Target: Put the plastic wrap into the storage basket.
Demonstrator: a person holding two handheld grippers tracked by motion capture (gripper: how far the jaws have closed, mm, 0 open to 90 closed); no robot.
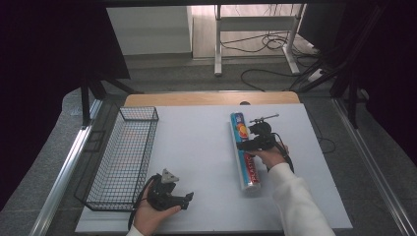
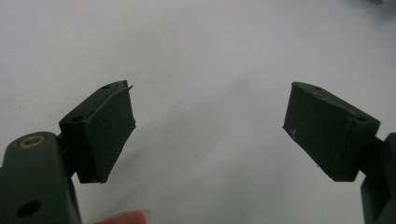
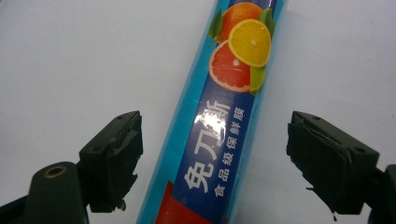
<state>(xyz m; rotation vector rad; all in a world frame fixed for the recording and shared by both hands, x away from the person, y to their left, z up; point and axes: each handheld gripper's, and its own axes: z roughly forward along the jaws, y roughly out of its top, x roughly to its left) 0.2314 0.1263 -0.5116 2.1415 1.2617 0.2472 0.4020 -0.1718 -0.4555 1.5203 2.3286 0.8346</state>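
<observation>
Nearest the person, the left tongs (image 1: 183, 199) rest low over the white counter (image 1: 196, 147) near its front edge, just right of the wire basket (image 1: 123, 157). In the left gripper view its jaws stand spread wide with nothing but bare matte counter between them, so this hand seems parked, out of the way, ready to help once something is lifted.

Farther out, the right tongs (image 1: 246, 144) hang across the roll of cling film (image 1: 245, 150), which lies flat on the counter right of centre, lengthwise away from the person. In the right gripper view the jaws stand released on either side of the roll (image 3: 219, 126), apart from it and not pressing; the crosswise approach suits a pinch around the round body.

The roll is a long, smooth cylinder in glossy blue wrap with printed citrus slices and a red band, likely slippery. The basket is thin black wire mesh, rectangular and open-topped, a plausible place for the roll.
</observation>
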